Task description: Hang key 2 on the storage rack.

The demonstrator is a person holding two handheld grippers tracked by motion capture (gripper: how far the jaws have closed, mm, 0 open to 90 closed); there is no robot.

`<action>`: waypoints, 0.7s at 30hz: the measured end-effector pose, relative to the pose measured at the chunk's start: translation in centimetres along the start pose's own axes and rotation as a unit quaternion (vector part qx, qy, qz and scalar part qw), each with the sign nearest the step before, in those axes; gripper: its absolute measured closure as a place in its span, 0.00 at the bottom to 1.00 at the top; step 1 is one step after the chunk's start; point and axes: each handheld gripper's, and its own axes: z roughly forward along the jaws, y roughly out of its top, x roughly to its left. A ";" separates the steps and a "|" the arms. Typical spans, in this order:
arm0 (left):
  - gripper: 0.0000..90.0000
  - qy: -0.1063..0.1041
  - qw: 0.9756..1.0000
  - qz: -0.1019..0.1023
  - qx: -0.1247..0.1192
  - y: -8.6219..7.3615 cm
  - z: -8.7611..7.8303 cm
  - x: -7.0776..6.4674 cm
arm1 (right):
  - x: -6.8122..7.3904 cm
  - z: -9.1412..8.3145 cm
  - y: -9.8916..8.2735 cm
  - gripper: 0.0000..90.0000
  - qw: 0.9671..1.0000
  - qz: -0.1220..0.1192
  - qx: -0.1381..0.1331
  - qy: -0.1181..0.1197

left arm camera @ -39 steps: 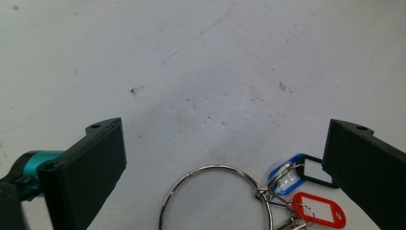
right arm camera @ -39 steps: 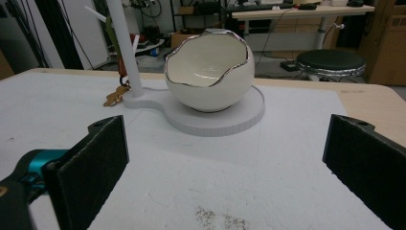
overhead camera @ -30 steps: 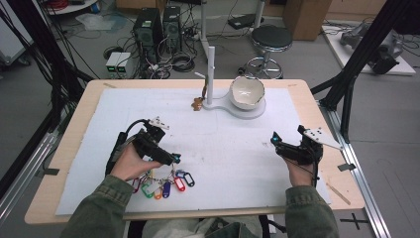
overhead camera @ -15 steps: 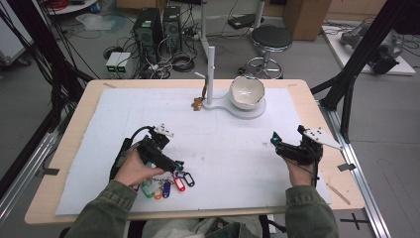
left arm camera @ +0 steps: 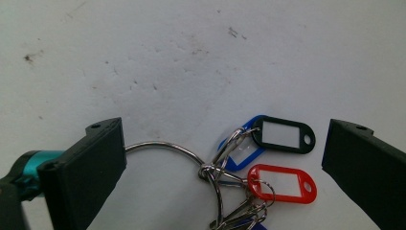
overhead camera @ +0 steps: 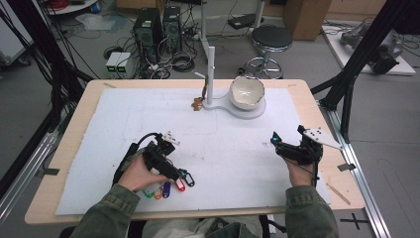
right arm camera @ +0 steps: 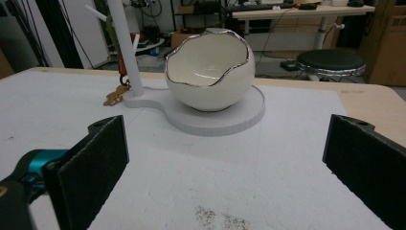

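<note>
A bunch of keys on a large metal ring (left arm camera: 163,146) lies on the white mat, with black (left arm camera: 283,135), red (left arm camera: 282,184) and blue (left arm camera: 237,155) plastic tags. My left gripper (left arm camera: 225,139) is open and low over it, one jaw on each side of the ring and tags. In the high view the left gripper (overhead camera: 178,173) covers part of the key bunch (overhead camera: 171,188) near the front edge. My right gripper (overhead camera: 285,140) stands open at the right and holds nothing. It faces a white eggshell-shaped bowl (right arm camera: 210,72).
The bowl (overhead camera: 246,91) sits on a flat white base (overhead camera: 257,110) with an upright white post (overhead camera: 210,74) at the back of the table. A small gold key (right arm camera: 115,96) hangs by the post. Bare mat (overhead camera: 223,144) lies between the grippers.
My left gripper has moved toward the near edge and down over the key bunch, its jaws still apart. The right gripper has stayed put.
</note>
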 end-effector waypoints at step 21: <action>0.42 0.026 0.998 0.038 0.043 -0.6 2.2 -1.2 | -0.1 0.1 0.0 0.01 1.000 -0.004 -0.002 0.000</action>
